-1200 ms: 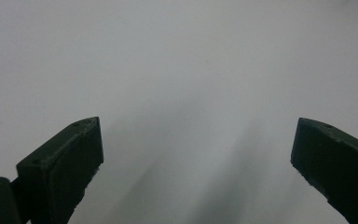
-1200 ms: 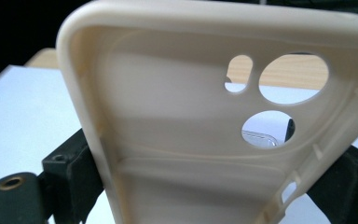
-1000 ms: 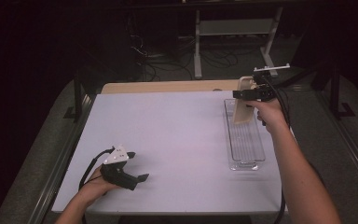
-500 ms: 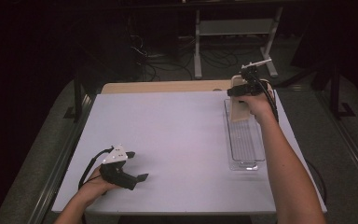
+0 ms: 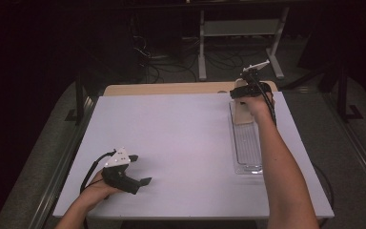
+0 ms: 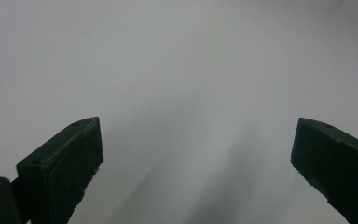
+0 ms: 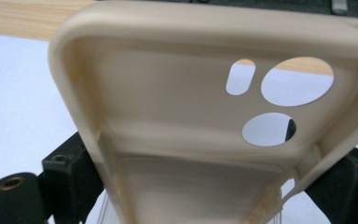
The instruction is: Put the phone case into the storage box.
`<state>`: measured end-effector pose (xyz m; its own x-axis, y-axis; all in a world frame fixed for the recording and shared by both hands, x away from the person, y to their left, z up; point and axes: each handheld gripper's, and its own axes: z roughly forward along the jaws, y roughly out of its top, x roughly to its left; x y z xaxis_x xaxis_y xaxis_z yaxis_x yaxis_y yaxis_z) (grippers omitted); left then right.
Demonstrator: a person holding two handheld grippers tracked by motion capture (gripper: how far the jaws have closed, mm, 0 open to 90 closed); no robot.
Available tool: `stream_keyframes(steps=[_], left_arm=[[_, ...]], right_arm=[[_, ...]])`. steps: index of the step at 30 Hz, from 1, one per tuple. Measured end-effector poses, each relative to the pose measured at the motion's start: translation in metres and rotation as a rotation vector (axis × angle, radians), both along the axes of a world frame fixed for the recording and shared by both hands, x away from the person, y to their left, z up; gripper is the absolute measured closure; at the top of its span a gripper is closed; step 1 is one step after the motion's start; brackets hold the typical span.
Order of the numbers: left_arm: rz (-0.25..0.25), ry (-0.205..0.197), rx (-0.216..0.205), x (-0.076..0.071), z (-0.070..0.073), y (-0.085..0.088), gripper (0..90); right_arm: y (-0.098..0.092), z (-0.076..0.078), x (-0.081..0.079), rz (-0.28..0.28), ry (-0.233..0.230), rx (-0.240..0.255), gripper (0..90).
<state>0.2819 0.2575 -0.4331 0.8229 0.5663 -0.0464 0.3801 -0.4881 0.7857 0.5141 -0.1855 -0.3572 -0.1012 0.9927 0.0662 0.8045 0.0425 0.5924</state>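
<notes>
A cream phone case with round camera cut-outs is clamped between the jaws of my right gripper, its hollow side facing the camera. From above, the right gripper holds the phone case over the far end of a clear plastic tray at the table's right. Near the front left edge my left gripper rests low on the white table top, jaws wide apart. The left gripper has bare white surface between its fingers.
A strip of wooden table top runs along the far edge behind the white sheet. Beyond it stand a metal stand and floor cables in the dark. Both forearms reach in from the front.
The right hand has carried the case leftward and toward the tray's far end, tilting the gripper. The left gripper has stayed where it was.
</notes>
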Motion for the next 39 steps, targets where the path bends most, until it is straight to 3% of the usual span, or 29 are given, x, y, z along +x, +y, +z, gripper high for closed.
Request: stream_keyframes(steps=[8, 16, 25, 39], left_arm=[[0.002, 0.003, -0.003, 0.000, 0.000, 0.000, 2.0], [0.004, 0.006, -0.007, 0.000, -0.001, 0.000, 2.0], [0.002, 0.010, -0.008, 0.000, -0.001, 0.000, 2.0], [-0.007, 0.011, 0.001, 0.000, -0.002, 0.000, 2.0]], right_arm=[[-0.002, -0.006, 0.006, -0.034, 0.008, 0.007, 9.2], [-0.001, -0.011, 0.012, -0.030, 0.007, -0.002, 8.6], [0.001, -0.020, 0.017, -0.032, 0.041, 0.010, 7.9], [-0.001, -0.020, 0.017, -0.043, 0.031, 0.027, 5.6]])
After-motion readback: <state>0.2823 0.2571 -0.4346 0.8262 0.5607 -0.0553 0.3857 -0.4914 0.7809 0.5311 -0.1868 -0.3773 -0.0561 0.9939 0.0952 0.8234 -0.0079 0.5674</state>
